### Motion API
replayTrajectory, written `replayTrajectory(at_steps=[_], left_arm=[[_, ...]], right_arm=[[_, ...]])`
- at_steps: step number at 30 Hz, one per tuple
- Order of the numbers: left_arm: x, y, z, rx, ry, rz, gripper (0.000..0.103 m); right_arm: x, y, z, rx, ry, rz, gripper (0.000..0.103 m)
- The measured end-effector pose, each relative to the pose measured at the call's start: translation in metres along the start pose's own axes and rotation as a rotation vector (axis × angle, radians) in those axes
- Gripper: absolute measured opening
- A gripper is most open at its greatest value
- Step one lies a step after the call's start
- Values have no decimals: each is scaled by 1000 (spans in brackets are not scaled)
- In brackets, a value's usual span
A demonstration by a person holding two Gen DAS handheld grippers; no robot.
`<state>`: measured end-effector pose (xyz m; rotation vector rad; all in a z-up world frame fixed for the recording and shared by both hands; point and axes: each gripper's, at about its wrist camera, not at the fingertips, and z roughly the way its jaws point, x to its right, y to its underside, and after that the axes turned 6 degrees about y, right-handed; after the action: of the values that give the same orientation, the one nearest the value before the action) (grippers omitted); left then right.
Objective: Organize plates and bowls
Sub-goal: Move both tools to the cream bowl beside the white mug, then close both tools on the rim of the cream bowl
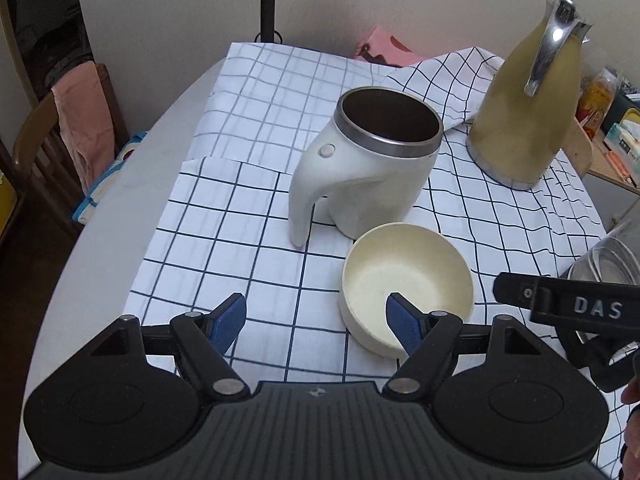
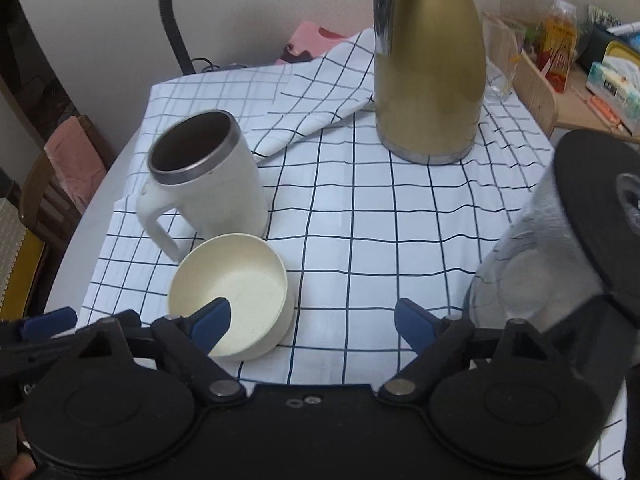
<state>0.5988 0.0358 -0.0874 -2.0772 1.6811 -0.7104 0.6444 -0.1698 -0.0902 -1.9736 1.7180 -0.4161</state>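
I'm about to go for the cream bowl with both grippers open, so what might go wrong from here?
1. The bowl sits right beside the mug; a push forward may knock the mug's handle.
2. The left gripper and right gripper both hover near the bowl and may collide.
3. The cloth is wrinkled and could drag, shifting the flask.

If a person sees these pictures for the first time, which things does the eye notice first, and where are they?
The tall gold thermos jug stands at the far side of the checked cloth. Nearer, a white mug with a steel rim stands just behind the cream bowl. Both grippers, left gripper and right gripper, are open and hold nothing.
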Motion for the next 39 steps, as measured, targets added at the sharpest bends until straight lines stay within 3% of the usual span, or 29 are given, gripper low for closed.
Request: replayTrajectory(at_steps=[10, 19, 24, 32, 39], left_arm=[[1, 3, 47, -52, -2, -47, 74], [-1, 5, 64, -96, 9, -74, 37], [1, 6, 62, -100, 42, -90, 15], [9, 18, 45, -118, 25, -38, 3], [16, 35, 13, -120, 29, 0, 3]], right_arm=[[-8, -2, 56, -71, -33, 32, 56], [-14, 1, 70, -83, -48, 19, 32], [-16, 4, 69, -83, -71, 9, 12], [-19, 16, 53, -68, -66, -13, 6], [-21, 32, 21, -54, -41, -43, 6]])
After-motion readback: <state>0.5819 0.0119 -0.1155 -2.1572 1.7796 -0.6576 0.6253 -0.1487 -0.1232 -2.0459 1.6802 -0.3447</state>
